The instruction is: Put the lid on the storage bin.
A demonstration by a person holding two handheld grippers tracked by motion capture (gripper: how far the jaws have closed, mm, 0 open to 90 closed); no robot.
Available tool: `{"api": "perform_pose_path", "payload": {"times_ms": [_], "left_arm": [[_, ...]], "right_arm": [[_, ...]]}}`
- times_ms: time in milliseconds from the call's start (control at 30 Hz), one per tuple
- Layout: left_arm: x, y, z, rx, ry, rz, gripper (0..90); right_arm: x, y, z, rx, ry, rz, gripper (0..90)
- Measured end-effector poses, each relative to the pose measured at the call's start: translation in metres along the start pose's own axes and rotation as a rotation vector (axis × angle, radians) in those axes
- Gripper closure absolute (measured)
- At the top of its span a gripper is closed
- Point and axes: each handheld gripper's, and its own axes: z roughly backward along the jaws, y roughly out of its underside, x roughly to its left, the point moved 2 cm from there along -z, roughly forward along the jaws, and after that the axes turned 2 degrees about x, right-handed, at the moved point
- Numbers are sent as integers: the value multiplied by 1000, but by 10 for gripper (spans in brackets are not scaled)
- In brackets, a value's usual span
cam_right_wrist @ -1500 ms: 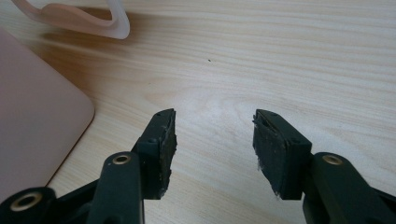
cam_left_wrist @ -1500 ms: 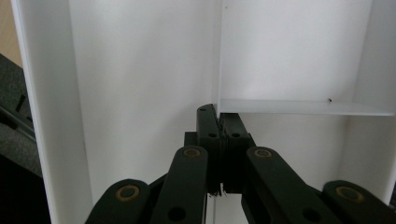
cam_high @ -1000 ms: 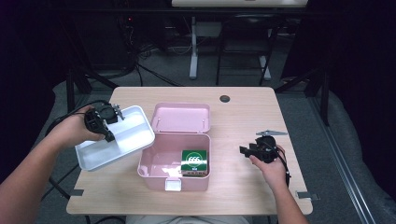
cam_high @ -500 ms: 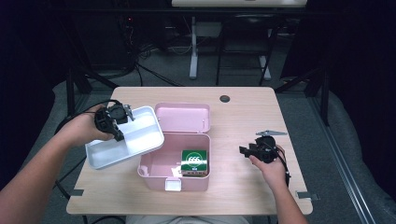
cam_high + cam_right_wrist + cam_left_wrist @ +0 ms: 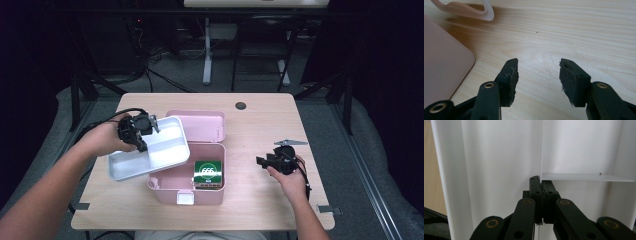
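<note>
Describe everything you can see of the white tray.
The white tray is a shallow, glossy, plastic-looking insert with rounded corners and thin dividers splitting it into compartments. It hangs tilted over the left side of the open pink box, off the table. The left gripper is shut on one of its dividers, seen close in the left gripper view.

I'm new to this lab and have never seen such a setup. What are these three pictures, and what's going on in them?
A person sits at a wooden table holding a hand-held two-jaw gripper in each hand. One camera looks down from above; one more rides on each gripper, looking along its black jaws. The left gripper is clamped on the divider of a white tray, held above an open pink box containing a green packet. The right gripper rests open over bare table, holding nothing.
</note>
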Motion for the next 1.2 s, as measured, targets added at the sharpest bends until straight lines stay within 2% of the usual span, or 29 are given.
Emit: {"api": "perform_pose_path", "payload": {"times_ms": [167, 467, 767, 900, 1000, 1200], "left_arm": [[-4, -11, -2, 16, -3, -36, 893], [-13, -34, -6, 15, -2, -109, 892], [-21, -51, -13, 3, 12, -143, 893], [-27, -61, -16, -9, 21, -175, 892], [-32, -66, -19, 0, 24, -205, 892], [-39, -74, -24, -7, 28, -231, 893]], "right_arm": [[0, 0, -1, -1, -3, 3, 488], [0, 0, -1, -1, -4, 3, 487], [-1, 0, 0, 2, -4, -3, 488], [-1, 1, -1, 3, -5, -3, 488], [-1, 1, -1, 3, -6, -3, 487], [-1, 1, -1, 7, -6, -3, 488]]}}
